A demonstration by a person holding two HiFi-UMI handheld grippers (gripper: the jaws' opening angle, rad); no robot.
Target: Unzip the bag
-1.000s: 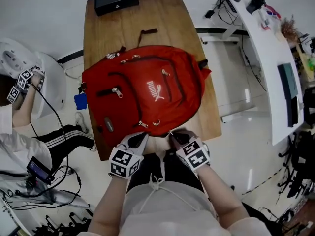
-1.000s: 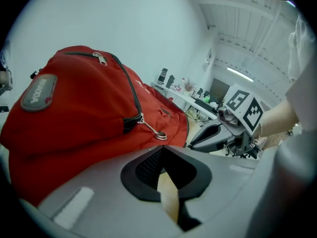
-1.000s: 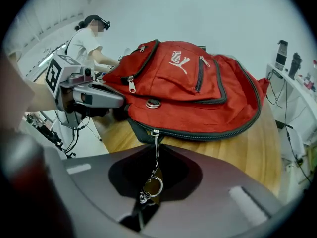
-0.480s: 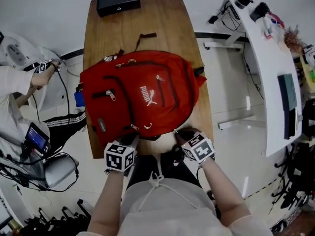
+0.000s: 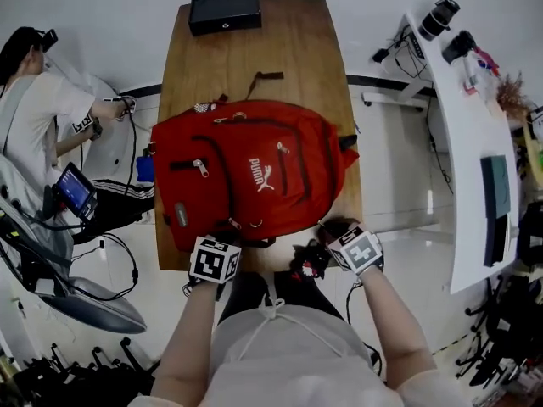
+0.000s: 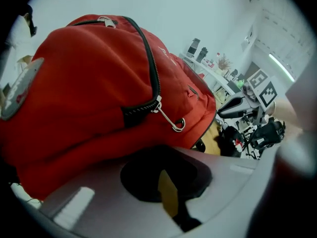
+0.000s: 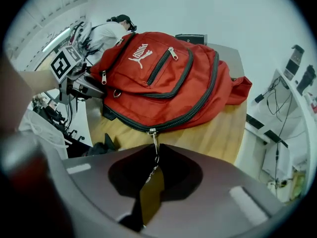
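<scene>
A red backpack (image 5: pixel 254 172) lies flat on the wooden table (image 5: pixel 288 58), logo side up. My right gripper (image 5: pixel 329 228) is at its near right corner. In the right gripper view the main zipper's metal pull (image 7: pixel 154 144) runs from the slider (image 7: pixel 151 131) down between the jaws of the right gripper (image 7: pixel 151 182); they pinch it and are just starting to open. My left gripper (image 5: pixel 227 237) is at the bag's near edge, beside a ring-shaped zipper pull (image 6: pixel 171 120). The left gripper (image 6: pixel 166 182) has its jaws almost together, with nothing visible in the slit; the backpack (image 6: pixel 89 83) fills the view above them.
A black box (image 5: pixel 225 13) sits at the table's far end and a dark strap (image 5: pixel 263 79) trails behind the bag. A person (image 5: pixel 42 117) with equipment and cables is on the left. A white desk (image 5: pixel 462 142) with cameras stands on the right.
Both grippers stay at the bag's near edge; the right one has shifted a little to the right with the pull. The left jaws are now tucked at the bag's edge. The person on the left moved.
</scene>
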